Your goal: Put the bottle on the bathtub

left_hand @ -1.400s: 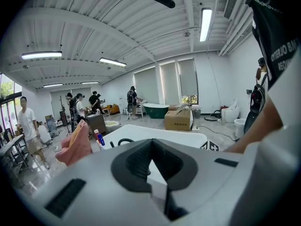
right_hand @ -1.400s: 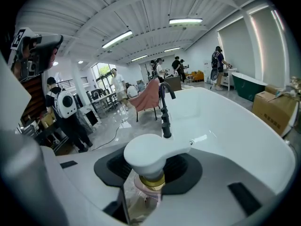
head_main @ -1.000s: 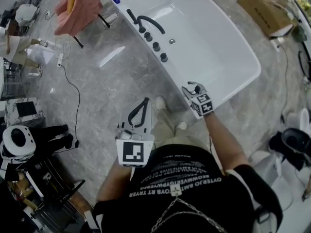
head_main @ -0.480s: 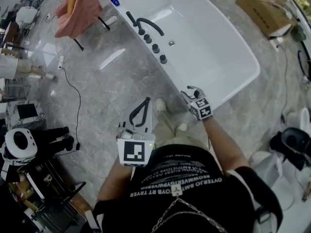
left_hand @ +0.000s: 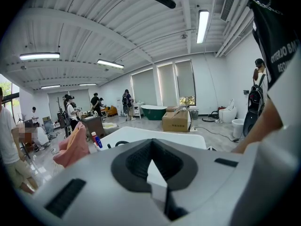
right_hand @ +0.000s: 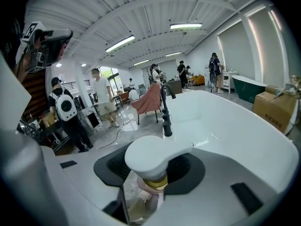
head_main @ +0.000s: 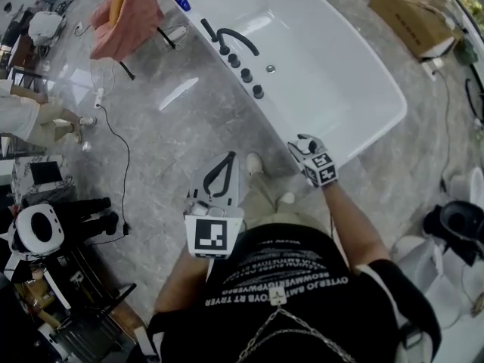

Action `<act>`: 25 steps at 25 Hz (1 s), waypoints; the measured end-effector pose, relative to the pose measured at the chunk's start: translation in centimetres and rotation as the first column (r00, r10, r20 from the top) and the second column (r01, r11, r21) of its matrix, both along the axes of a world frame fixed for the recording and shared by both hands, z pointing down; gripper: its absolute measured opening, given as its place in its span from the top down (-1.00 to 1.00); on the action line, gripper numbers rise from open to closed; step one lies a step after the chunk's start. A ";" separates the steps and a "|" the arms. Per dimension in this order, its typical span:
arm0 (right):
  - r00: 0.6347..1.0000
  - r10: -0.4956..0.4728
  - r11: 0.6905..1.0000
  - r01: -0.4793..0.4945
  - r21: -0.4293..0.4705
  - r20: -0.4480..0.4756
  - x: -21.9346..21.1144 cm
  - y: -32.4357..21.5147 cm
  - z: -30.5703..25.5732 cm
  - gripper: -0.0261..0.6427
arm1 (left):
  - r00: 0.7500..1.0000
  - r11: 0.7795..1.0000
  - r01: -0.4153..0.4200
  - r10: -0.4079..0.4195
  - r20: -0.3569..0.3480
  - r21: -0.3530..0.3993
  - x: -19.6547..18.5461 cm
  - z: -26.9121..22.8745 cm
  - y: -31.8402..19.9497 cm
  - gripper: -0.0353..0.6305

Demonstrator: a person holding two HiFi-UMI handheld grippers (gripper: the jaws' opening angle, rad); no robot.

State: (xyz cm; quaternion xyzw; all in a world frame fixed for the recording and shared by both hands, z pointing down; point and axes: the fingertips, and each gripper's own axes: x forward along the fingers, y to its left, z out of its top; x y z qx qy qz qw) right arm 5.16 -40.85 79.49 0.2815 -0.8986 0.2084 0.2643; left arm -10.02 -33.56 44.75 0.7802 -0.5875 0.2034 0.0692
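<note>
By the bathtub (head_main: 363,74), right gripper (head_main: 305,144) holds the bottle (right_hand: 146,157) upright, cap up.

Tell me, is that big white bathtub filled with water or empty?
Empty, it seems: the bathtub shows bare white walls and floor, with no water line or ripples, in both the head view and the right gripper view.

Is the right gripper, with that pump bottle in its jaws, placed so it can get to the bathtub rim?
Probably yes. The right gripper, shut on the pump bottle, hangs right at the bathtub's near corner; that rim looks bare, and the black taps stand farther along.
</note>
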 end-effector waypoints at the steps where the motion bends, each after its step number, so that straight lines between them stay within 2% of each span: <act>1: 1.000 0.001 1.000 -0.001 -0.003 0.009 0.1 0.0 0.0 0.45 | 1.000 1.000 0.001 -0.001 -0.003 0.002 0.0 0.0 0.0 0.90; 10: 0.997 -0.012 0.999 0.015 -0.032 0.082 0.0 0.9 -0.9 0.33 | 1.000 1.000 -0.003 0.003 0.007 0.006 0.1 -0.1 1.0 0.90; 17: 0.995 -0.020 0.997 0.026 -0.067 0.094 0.0 0.9 -0.2 0.32 | 1.000 1.000 0.004 -0.004 0.003 0.001 0.1 0.1 1.1 0.90; 21: 0.986 -0.011 0.995 0.027 -0.100 0.164 -0.1 0.8 -1.0 0.32 | 1.000 1.000 -0.002 0.002 0.000 0.006 0.6 0.0 0.9 0.90; 25: 0.986 -0.002 0.996 0.018 -0.091 0.166 0.4 0.5 -1.0 0.32 | 1.000 1.000 -0.018 0.018 0.008 0.012 1.1 -0.1 0.7 0.90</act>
